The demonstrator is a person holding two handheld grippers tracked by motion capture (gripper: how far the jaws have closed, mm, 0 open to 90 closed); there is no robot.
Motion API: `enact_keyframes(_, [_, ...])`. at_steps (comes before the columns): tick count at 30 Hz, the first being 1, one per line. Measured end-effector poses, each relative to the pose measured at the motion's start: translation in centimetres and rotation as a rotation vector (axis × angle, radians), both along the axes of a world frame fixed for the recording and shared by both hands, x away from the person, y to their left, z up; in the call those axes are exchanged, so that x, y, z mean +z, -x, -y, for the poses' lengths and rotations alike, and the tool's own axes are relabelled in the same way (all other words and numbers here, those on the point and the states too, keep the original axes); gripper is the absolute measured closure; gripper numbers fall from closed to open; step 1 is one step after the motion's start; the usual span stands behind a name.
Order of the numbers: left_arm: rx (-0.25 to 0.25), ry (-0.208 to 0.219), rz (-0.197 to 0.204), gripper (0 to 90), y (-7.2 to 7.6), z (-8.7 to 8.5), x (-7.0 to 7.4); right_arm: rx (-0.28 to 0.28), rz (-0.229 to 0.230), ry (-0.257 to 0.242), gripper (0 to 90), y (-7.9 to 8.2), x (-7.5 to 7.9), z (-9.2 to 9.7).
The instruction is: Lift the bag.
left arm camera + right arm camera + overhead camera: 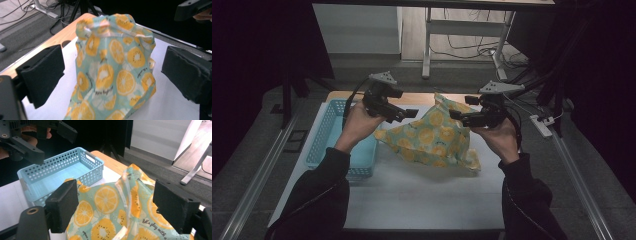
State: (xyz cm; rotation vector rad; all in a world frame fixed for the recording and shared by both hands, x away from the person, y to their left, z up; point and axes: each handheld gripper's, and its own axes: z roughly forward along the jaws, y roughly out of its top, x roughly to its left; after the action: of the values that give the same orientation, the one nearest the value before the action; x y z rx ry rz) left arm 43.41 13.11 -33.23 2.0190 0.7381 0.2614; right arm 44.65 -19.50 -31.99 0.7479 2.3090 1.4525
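The orange-print cloth bag [434,137] lies slumped on the white table top [422,195] between the two claws, its bunched top edge raised toward the far side. The left gripper [412,113] hovers just at the bag's left shoulder with its jaws spread wide and nothing between the pads; the right gripper [455,115] stands opposite at the bag's upper right, jaws likewise well apart and gripping nothing. No earlier picture is at hand, so only this open, unloaded stance can be told. The risk, as a judgement: the fabric is limp and folded over itself, so a closing claw may pinch a single loose layer or a crease rather than the rim, and the bag would then sag or slide out when lifted. The blue basket [343,142], just behind and below the left gripper, could be knocked by that forearm. The left gripper view shows the puckered mouth of the bag standing upright, which the high view flattens; the right gripper view shows the basket's empty inside.
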Motion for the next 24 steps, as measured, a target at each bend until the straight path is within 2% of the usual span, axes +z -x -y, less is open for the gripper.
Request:
enact_keyframes(6, [0.003, 0.016, -0.016, 1.3, 1.6, -0.8, -1.4, -0.003, -0.009, 0.012, 14.8, 0.8, -1.0, 0.3])
enact_keyframes(10, [0.004, 0.025, -0.014, 0.1, 2.7, -1.3, -2.1, -0.003, -0.011, 0.019, 12.6, 1.3, -1.7, 0.5])
enact_keyframes(13, [0.013, 0.013, -0.007, 0.0, 3.5, -1.8, -2.7, -0.002, -0.019, 0.016, 11.0, 1.7, -2.2, 0.6])
enact_keyframes(17, [0.014, 0.018, -0.018, 0.0, 4.5, -2.3, -3.8, -0.008, -0.024, 0.020, 8.7, 2.2, -3.0, 1.0])
enact_keyframes(24, [0.025, -0.005, -0.021, 0.0, 6.4, -3.0, -5.8, -0.009, -0.062, 0.030, 7.8, 2.9, -4.6, 1.9])
